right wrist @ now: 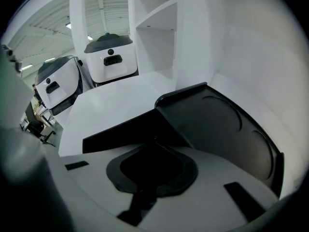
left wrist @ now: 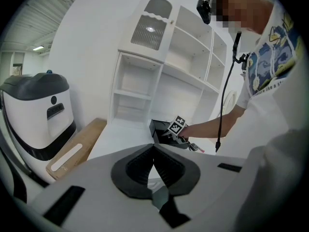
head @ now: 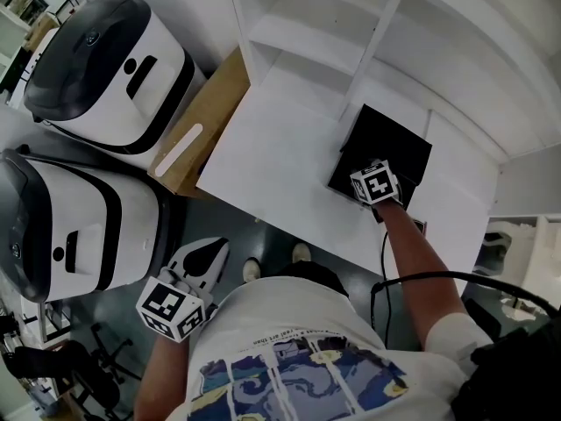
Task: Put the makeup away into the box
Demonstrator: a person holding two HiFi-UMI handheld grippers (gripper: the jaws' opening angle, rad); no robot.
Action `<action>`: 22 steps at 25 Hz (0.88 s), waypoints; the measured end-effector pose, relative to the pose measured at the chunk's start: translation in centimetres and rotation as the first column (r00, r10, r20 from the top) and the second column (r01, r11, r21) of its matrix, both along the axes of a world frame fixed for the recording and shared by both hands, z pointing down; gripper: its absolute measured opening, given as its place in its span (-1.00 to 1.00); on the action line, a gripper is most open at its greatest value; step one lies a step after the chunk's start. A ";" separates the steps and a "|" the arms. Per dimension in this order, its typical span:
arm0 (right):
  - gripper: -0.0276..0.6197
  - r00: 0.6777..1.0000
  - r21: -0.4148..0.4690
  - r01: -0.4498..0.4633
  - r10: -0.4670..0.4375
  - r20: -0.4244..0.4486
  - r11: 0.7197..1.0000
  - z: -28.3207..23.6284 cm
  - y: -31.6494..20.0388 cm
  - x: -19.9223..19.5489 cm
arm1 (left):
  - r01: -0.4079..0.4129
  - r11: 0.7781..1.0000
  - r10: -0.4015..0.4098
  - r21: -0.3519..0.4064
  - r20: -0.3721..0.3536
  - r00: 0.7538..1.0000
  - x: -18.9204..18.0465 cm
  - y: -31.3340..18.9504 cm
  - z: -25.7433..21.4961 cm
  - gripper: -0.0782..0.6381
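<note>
- The right hand-held gripper point(right wrist: 154, 143) is pointing down at the near corner of the open black box point(head: 412, 143), far right on the tabletop point(head: 280, 165). Its jaws are pinched together and nothing is showing between them.
- Closed jaws nudging that corner could be sliding the box, which nothing is steadying, or knocking its raised panel shut.
- A small red-tipped item point(left wrist: 196, 148), probably the makeup, is lying on the tabletop just beside the box's near side, close to the person's forearm. The arm or the dangling cable point(head: 383, 266) could be sweeping it off the near edge.
- With jaws this narrow, a grab at it is likely to be pushing it away instead.
- The left hand-held gripper point(left wrist: 154, 151) is hanging shut and empty, well off to the near left, too far away to be helping.
</note>
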State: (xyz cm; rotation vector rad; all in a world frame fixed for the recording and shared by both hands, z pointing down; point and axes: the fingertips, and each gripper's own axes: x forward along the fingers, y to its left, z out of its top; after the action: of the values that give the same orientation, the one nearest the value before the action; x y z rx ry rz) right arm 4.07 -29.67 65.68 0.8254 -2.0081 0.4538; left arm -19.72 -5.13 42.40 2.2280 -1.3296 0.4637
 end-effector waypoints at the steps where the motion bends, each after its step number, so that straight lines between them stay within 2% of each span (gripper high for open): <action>1: -0.80 1.000 0.002 0.006 -0.006 0.002 1.000 0.1 0.0 -0.1 | -0.001 1.000 0.001 -0.002 -0.001 1.000 0.0 -0.1 0.0 -0.74; 9: -0.79 0.999 0.026 0.025 -0.024 -0.022 0.999 0.3 0.2 -0.2 | -0.025 1.000 0.025 0.000 -0.009 1.000 -0.5 -0.2 0.1 -0.74; 13: -0.68 1.000 0.026 0.016 -0.016 -0.010 1.000 -0.2 0.4 -0.1 | -0.042 0.999 0.042 0.004 -0.018 0.999 -0.8 -0.4 0.1 -0.74; 22: -0.67 0.998 0.088 -0.059 0.056 0.031 0.994 -4.0 2.1 1.6 | -0.133 0.991 0.134 0.020 -0.041 0.990 -0.8 -0.5 0.1 -0.74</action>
State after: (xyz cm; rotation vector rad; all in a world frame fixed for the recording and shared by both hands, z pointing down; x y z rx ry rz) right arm 5.65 -27.60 61.66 0.9387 -2.0472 0.4134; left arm -20.55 -5.64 42.52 2.3379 -1.1725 0.4513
